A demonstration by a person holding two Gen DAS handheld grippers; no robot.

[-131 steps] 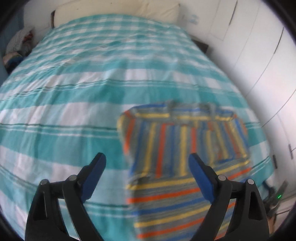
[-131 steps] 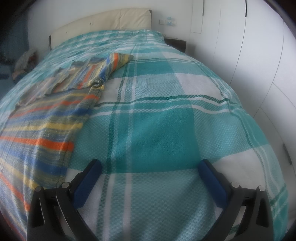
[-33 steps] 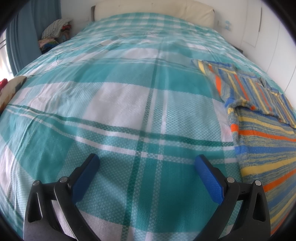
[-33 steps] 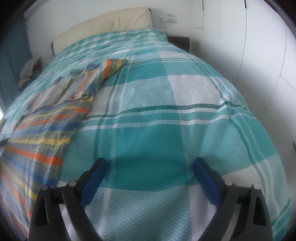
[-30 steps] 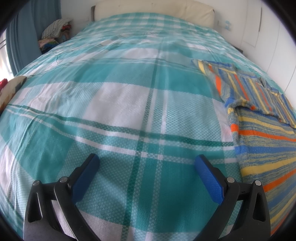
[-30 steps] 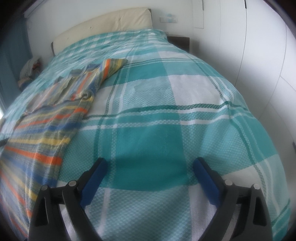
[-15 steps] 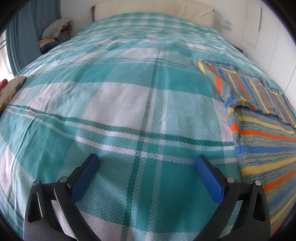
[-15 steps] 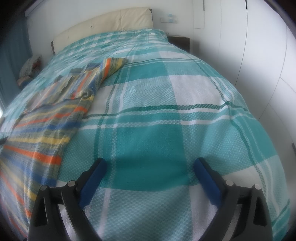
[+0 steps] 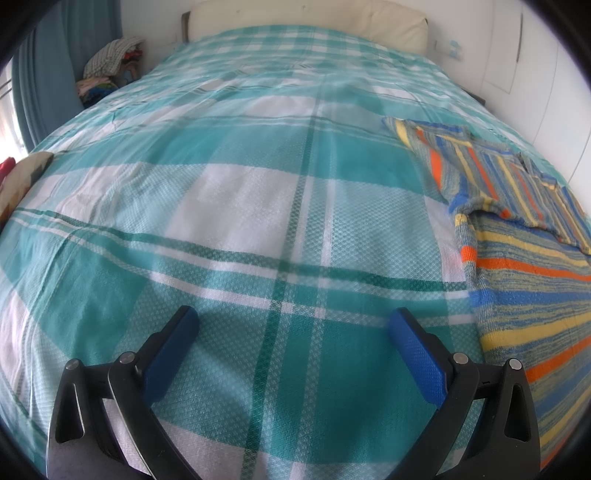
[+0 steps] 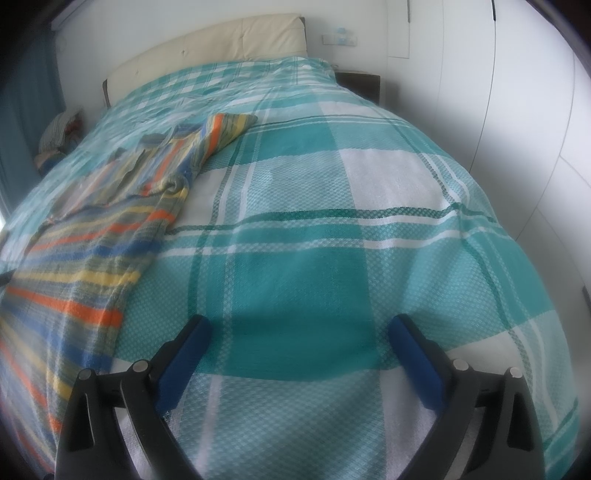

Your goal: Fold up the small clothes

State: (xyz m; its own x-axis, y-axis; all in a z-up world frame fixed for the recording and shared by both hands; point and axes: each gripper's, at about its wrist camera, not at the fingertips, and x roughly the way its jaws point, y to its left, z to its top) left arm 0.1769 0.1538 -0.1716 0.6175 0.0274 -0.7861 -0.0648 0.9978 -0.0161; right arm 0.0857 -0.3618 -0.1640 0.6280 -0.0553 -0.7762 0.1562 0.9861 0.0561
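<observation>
Knitted striped sweater (image 9: 524, 258) on a textured woven cloth bedspread (image 9: 258, 192).

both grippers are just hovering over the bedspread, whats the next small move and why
Probably bring both grippers inward to the near hem of the striped sweater. The left gripper and right gripper are open and empty over bare plaid bedspread, with the sweater lying between them. Its sleeves look already folded in across the chest, so the bottom edge seems the next thing to lift.

2 low wrist views facing the headboard (image 9: 306, 14), sharing the bedspread (image 10: 314, 236)
</observation>
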